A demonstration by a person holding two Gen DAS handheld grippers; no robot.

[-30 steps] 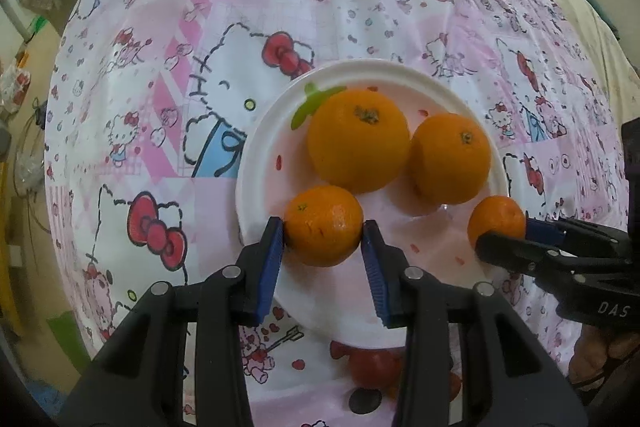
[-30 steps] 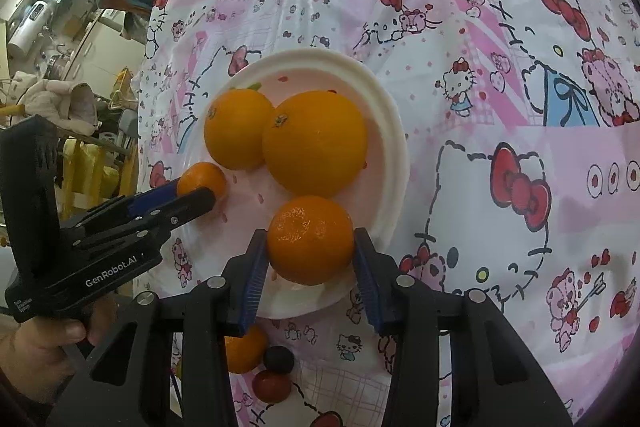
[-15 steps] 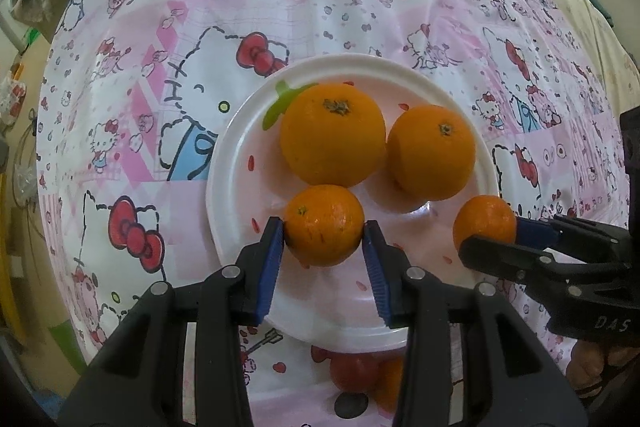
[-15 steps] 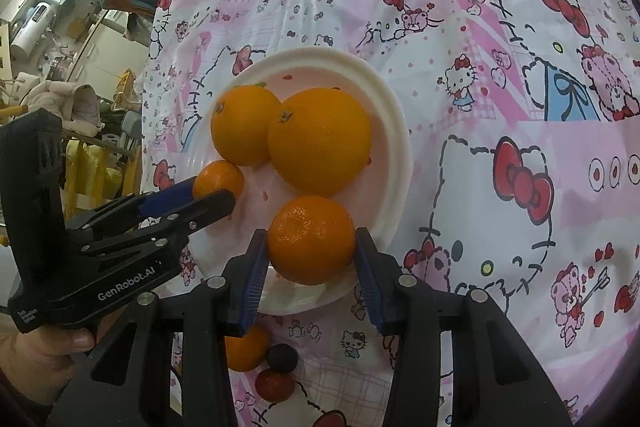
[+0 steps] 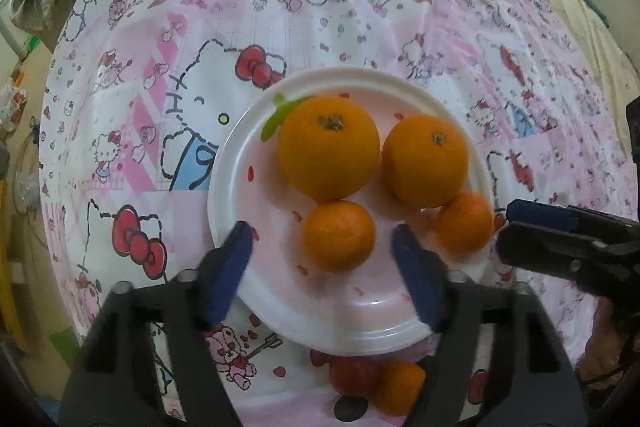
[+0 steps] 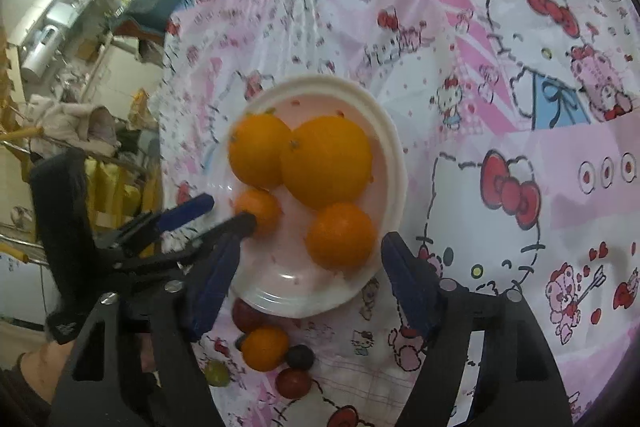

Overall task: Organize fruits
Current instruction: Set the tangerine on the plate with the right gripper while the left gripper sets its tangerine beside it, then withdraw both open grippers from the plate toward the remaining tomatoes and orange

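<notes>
Oranges sit four to the white plate (image 5: 224,195): large orange (image 5: 328,147), medium orange (image 5: 426,161), and two small mandarins. Left gripper (image 5: 322,255) stands spread wide around one mandarin (image 5: 339,235), pads clear of it. Right gripper (image 6: 308,263) is likewise released, the other mandarin (image 6: 341,235) resting loose between its fingers. Risk, as a judgement: round fruit packed near the rim may roll off if a withdrawing finger nudges it or tips the light plate. Loose small fruits (image 6: 272,351) lie off the plate on the tablecloth (image 6: 520,107). No legible writing on either gripper; tablecloth shows cartoon-cat print only.
</notes>
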